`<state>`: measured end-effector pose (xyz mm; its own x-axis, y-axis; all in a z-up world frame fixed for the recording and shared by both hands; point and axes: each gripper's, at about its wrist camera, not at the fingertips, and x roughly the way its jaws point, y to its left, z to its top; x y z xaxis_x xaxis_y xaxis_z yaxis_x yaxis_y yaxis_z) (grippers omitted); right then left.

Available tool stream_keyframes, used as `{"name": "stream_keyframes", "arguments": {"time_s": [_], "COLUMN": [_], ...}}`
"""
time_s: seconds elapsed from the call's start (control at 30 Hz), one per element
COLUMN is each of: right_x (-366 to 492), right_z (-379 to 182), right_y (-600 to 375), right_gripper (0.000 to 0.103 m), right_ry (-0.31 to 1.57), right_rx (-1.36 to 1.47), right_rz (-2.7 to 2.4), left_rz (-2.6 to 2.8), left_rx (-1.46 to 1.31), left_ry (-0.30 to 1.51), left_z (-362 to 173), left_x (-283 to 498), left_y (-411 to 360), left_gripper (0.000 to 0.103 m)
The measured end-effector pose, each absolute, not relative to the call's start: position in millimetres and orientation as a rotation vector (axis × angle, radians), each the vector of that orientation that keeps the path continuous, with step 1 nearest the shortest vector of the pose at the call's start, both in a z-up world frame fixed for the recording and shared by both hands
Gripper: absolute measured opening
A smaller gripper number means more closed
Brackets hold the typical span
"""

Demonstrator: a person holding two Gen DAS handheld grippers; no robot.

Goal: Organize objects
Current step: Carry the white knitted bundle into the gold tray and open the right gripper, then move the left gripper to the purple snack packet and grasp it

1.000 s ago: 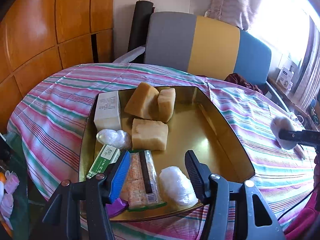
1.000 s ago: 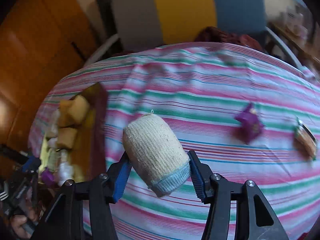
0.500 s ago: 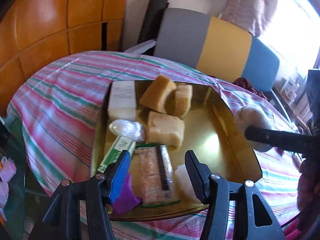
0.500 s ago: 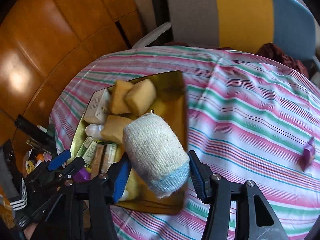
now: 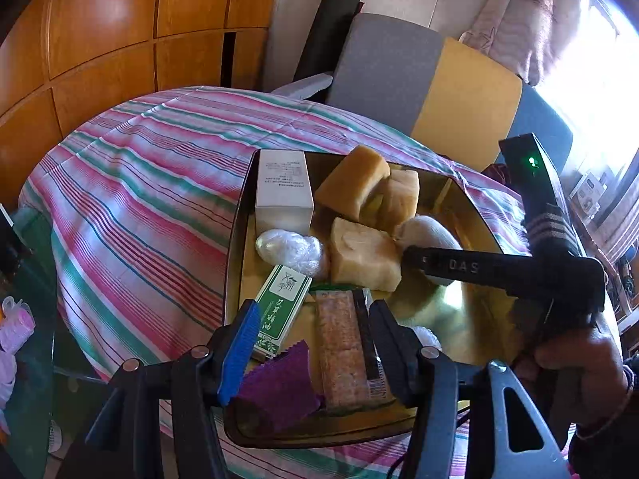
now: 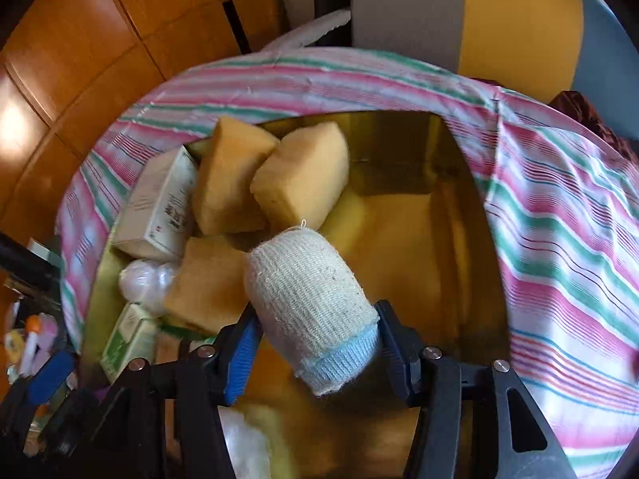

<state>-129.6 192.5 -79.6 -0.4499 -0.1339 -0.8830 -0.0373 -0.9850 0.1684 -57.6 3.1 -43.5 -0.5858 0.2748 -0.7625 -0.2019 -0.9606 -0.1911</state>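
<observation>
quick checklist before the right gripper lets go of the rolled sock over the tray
1. Rolled sock between the right gripper jaws, which have just been opening: ok, though whether the pads still press cannot tell.
2. Sock over the gold tray, not the striped cloth: ok.
3. Bare tray floor to the right of the sock: ok.
4. Sock clear of the near sponge: cannot tell, they overlap in the right wrist view.
5. Left gripper out of the drop path, open at the tray's near edge over the cracker pack: ok.
</observation>
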Motion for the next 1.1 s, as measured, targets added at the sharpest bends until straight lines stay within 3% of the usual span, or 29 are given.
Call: {"name": "stream_keyframes", "arguments": {"time_s": [0.13, 0.23, 0.6, 1.1], "right_x": [-128, -124, -92, -22], "right_z": [-80, -76, -49, -15], "right_y": [192, 196, 218, 275], "right_gripper": [0.062, 0.071, 0.078, 0.081], "right_ry": [-0.271, -0.302, -0.374, -0.425], "right_rx": [1.594, 1.57, 1.479, 1.374], "right_rz": [-2.597, -2.603, -2.65, -2.776], "left_rz": [2.586, 2.595, 2.599, 2.557], "left_rx": [-1.272, -1.274, -1.204, -1.112], "left_ry": [-0.126, -0.124, -0.07, 0.034], "left_z": [-46, -46, -33, -13], "left_x": [-59, -60, -46, -23], "left_y": [1, 1, 11, 39], "left_gripper": [0.057, 0.057, 0.057, 0.057]}}
